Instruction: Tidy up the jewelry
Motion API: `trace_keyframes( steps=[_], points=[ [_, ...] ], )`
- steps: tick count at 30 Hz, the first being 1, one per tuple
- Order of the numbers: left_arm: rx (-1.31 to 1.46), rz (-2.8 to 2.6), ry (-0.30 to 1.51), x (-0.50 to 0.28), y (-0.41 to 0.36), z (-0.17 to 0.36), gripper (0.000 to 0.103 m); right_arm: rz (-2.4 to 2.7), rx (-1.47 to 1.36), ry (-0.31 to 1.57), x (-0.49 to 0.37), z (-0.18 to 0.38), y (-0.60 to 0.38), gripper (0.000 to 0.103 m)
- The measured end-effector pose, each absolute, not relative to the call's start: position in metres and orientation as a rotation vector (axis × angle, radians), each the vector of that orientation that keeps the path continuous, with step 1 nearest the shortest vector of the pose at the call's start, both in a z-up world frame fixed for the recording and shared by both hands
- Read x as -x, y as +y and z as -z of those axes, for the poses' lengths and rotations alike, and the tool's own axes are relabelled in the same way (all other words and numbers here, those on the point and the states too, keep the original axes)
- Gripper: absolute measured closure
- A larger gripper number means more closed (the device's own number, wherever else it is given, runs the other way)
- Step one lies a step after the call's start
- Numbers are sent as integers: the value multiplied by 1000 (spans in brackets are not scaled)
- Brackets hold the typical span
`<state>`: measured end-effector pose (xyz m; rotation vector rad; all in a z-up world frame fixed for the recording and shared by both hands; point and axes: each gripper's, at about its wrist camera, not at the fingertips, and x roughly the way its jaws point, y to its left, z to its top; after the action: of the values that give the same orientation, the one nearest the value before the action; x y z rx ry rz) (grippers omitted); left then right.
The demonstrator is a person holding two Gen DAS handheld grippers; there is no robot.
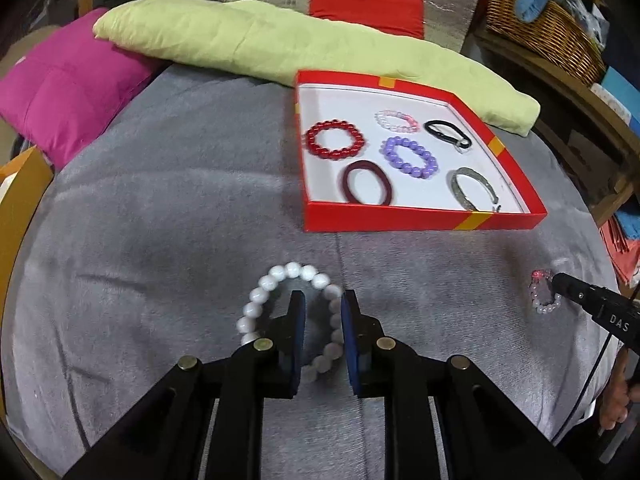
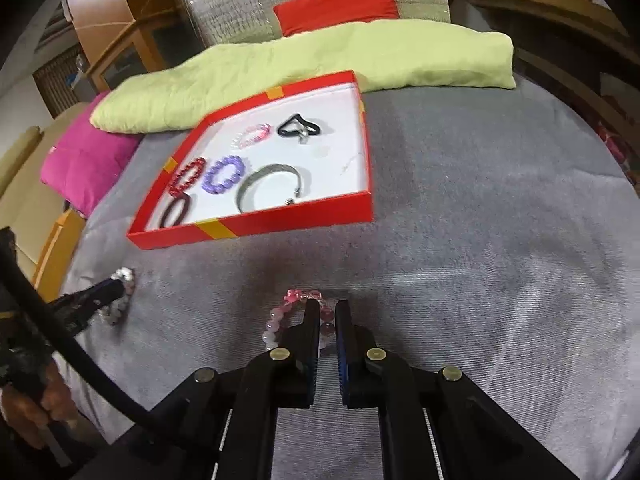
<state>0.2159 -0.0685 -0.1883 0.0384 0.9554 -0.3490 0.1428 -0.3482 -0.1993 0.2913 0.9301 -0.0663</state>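
A white bead bracelet (image 1: 276, 280) lies on the grey blanket. My left gripper (image 1: 323, 304) is open, its jaws astride the bracelet's right side. A pink bead bracelet (image 2: 280, 316) lies further right; it also shows in the left wrist view (image 1: 543, 304). My right gripper (image 2: 327, 312) straddles its right side with a narrow gap, beads between the jaws. A red box (image 1: 400, 216) with a white floor holds red (image 1: 334, 140), purple (image 1: 410, 156), pale pink (image 1: 396, 120), maroon (image 1: 366, 184), black (image 1: 446, 132) and silver (image 1: 474, 188) pieces.
A green pillow (image 1: 280, 44), a magenta cushion (image 1: 68, 84) and a red cushion (image 1: 366, 8) lie behind the box. A wicker basket (image 1: 548, 28) stands on a shelf at the right. Wooden furniture (image 2: 116, 20) stands at the left.
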Motion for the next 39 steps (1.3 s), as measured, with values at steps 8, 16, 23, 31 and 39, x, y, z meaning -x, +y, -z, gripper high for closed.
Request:
trace_keyframes(
  steps=[8,16,23,31,39],
  points=[
    [-19,375,966,-209,-49,190,42,105,-263,955,-147,206,-346,93],
    [4,379,982,-211,-41,188,41,108,-258,973,-150,209,-345,91],
    [17,330,899,-208,-16,169,31,113,-200,973,-151,210,-338,91],
    [-70,295,1028,-210,-31,200,31,119,-112,956,-148,210,-328,93],
    [-144,366,968,-204,-54,199,79,115,-151,940,-144,207,-330,93]
  ],
)
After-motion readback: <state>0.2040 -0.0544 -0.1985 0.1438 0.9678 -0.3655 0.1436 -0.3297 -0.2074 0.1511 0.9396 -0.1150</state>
